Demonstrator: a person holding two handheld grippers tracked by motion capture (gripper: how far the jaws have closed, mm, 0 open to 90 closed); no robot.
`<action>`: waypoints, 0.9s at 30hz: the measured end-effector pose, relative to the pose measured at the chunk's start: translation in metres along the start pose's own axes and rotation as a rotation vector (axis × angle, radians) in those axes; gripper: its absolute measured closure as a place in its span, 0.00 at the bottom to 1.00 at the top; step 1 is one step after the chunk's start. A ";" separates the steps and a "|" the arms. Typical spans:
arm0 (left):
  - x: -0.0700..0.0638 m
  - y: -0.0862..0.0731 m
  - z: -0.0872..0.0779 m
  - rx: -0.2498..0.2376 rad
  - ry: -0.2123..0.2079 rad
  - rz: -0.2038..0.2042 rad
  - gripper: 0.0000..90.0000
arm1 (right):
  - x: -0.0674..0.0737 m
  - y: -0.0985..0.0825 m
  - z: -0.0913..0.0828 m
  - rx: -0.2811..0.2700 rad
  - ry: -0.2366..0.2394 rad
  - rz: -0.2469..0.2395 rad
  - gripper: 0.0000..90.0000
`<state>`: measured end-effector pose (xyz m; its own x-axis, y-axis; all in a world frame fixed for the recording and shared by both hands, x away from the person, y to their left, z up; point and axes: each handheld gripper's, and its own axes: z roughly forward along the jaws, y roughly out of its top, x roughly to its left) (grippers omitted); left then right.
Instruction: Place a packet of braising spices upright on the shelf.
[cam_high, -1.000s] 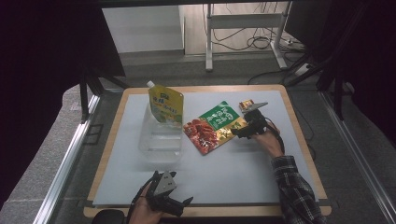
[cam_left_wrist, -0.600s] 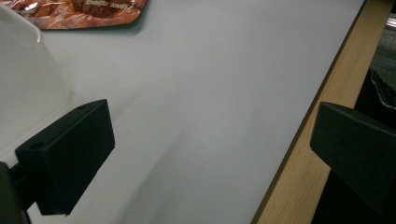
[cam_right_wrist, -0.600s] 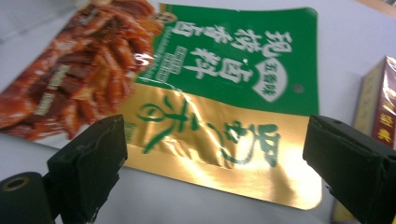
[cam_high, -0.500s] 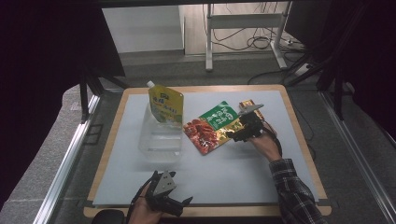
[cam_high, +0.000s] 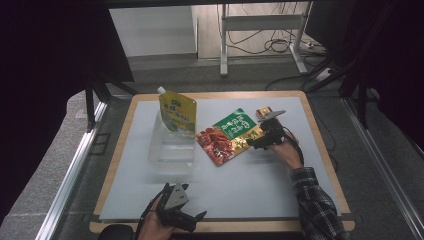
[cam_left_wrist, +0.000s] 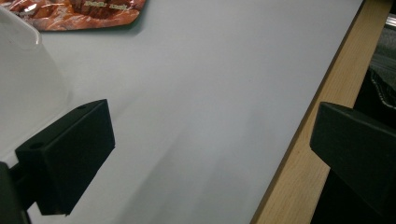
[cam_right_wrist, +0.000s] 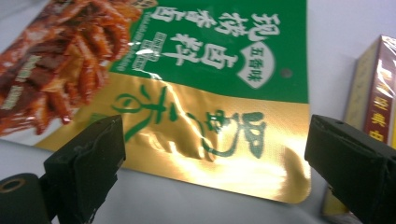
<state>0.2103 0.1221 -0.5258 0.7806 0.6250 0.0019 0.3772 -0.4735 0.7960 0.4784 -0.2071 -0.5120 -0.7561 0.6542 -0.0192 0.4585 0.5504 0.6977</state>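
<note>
A flat green, gold and red snack pouch (cam_high: 230, 135) (cam_right_wrist: 196, 84) lies on the white mat. My right gripper (cam_high: 256, 143) (cam_right_wrist: 219, 182) stands open at the pouch's gold end, one jaw on each side of that edge, nothing clamped. A yellow spouted pouch (cam_high: 177, 112) stands in a clear plastic tub (cam_high: 171, 145) (cam_left_wrist: 23, 79) left of it. A small red and yellow box (cam_high: 263, 111) (cam_right_wrist: 371, 107) lies just beyond the right gripper. My left gripper (cam_high: 192, 220) (cam_left_wrist: 210, 158) is open and holds nothing near the mat's front edge.
The white mat (cam_high: 240, 185) sits on a wooden tabletop whose rim (cam_left_wrist: 303, 135) runs close by the left gripper. Metal rails flank the table, and a stand with cables sits behind it.
The right gripper has slid a little left toward the snack pouch's gold end. The left gripper has stayed put.
</note>
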 end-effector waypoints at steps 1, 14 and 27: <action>0.000 0.000 0.000 0.002 0.000 0.001 0.00 | -0.002 0.000 0.001 -0.002 0.000 0.006 0.06; 0.000 0.000 0.001 0.007 0.002 0.001 0.00 | -0.014 -0.003 0.013 0.010 -0.010 0.017 0.06; 0.000 0.000 0.001 0.009 -0.001 0.000 0.00 | -0.016 -0.005 0.017 0.001 0.056 0.075 0.06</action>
<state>0.2109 0.1215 -0.5270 0.7810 0.6246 0.0017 0.3812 -0.4789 0.7908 0.4963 -0.2119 -0.5275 -0.7442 0.6639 0.0732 0.5154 0.5011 0.6951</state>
